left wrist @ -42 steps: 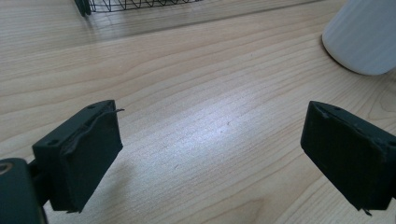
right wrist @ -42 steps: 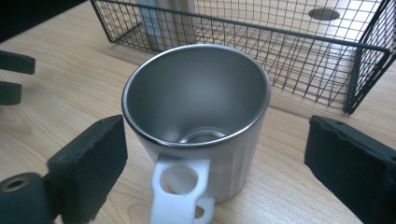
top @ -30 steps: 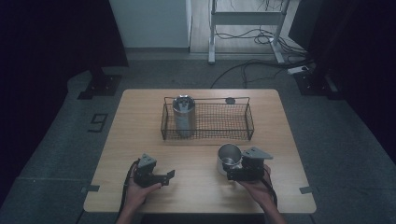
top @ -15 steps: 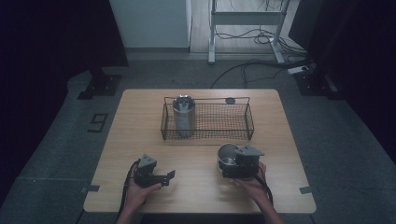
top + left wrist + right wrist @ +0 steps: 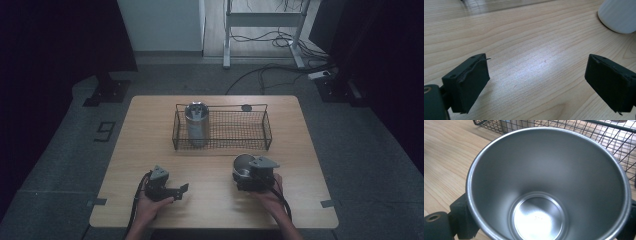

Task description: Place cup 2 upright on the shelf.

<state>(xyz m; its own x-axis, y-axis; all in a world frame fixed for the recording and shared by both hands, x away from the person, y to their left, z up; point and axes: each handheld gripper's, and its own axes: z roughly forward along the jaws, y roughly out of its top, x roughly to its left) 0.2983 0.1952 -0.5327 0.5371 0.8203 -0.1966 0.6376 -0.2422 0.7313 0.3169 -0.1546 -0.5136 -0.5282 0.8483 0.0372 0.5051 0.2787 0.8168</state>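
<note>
You are closing your right gripper [image 5: 243,175] around the metal cup [image 5: 549,185], its jaws just squeezing in on both sides; the cup is standing upright on the table [image 5: 215,170], just in front of the wire basket [image 5: 222,127]; your left gripper [image 5: 536,82] is resting wide open.

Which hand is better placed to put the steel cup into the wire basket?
Right. The right gripper has the steel cup between its fingers, near the wire basket. The left gripper is open over bare table.
</note>
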